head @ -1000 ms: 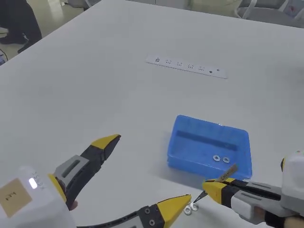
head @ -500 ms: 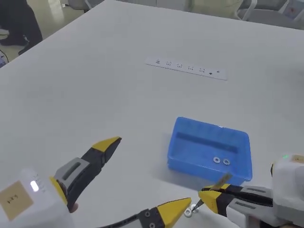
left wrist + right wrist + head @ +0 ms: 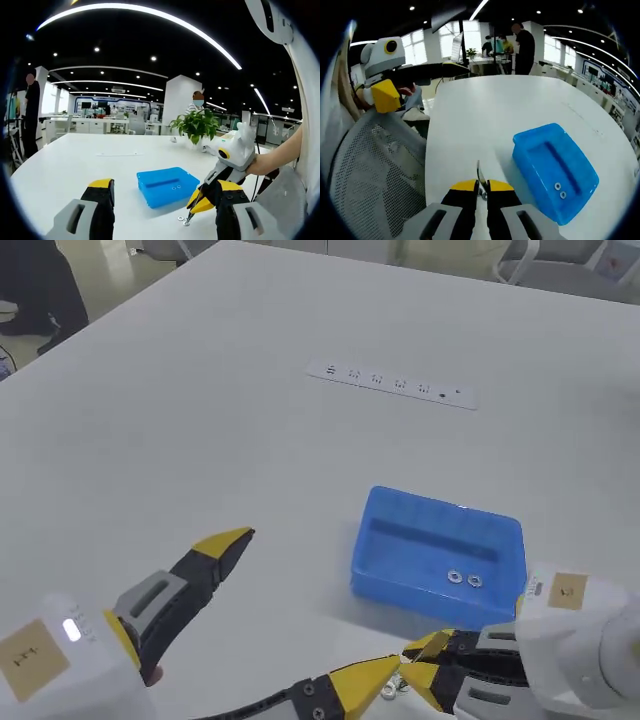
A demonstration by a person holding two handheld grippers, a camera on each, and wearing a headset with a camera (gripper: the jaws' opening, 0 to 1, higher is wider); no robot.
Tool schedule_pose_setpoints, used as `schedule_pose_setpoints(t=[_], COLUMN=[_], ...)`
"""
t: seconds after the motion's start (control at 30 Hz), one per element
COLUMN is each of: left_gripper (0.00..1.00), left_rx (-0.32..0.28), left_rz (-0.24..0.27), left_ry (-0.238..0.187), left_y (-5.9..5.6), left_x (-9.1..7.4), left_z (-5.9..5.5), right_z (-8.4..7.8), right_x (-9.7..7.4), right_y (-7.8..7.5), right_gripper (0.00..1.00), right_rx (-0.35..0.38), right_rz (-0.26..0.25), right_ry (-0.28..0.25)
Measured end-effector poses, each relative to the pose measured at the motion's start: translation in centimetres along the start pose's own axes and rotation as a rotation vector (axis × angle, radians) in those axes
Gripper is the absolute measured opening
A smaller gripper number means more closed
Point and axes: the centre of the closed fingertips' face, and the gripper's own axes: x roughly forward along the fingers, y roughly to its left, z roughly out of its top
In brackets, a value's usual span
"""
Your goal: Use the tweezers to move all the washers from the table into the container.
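Note:
A blue container (image 3: 440,540) sits on the white table (image 3: 200,420) with two washers (image 3: 464,579) inside it. My right gripper (image 3: 413,661) is low at the container's near left corner, shut on the tweezers (image 3: 478,175). In the left gripper view the tweezers (image 3: 190,213) point down at loose washers (image 3: 183,220) on the table. Those washers (image 3: 388,692) lie partly hidden beside my left gripper's (image 3: 310,605) right jaw. The left gripper is open with nothing between its jaws.
A white power strip (image 3: 392,383) lies flat further back on the table. A mesh chair back (image 3: 370,175) is close on the left in the right gripper view. Open tabletop stretches left of and behind the container.
My right gripper has shifted left and lower, toward the loose washers, and rolled so its top faces up. The left gripper has stayed open in place.

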Motion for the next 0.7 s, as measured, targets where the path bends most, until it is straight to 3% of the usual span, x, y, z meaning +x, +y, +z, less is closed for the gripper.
schedule_pose_setpoints(t=[0.1, 0.37, 0.6, 0.7], left_gripper=[0.85, 0.85, 0.85, 0.85], left_rx=[0.002, 0.002, 0.004, 0.005], left_rz=[0.001, -0.001, -0.005, -0.005], left_ry=[-0.001, -0.002, -0.004, -0.003], left_y=[0.02, 0.02, -0.03, -0.03], left_x=[-0.02, -0.08, -0.09, -0.08], left_z=[0.03, 0.01, 0.03, 0.0], right_z=[0.04, 0.02, -0.11, -0.01], right_x=[0.14, 0.33, -0.02, -0.01], right_y=[0.18, 0.44, -0.03, -0.29], right_gripper=[0.03, 0.03, 0.03, 0.03], right_rx=[-0.05, -0.07, 0.007, 0.115], right_rz=[-0.001, 0.012, 0.014, 0.016], right_ry=[0.019, 0.024, -0.013, -0.053])
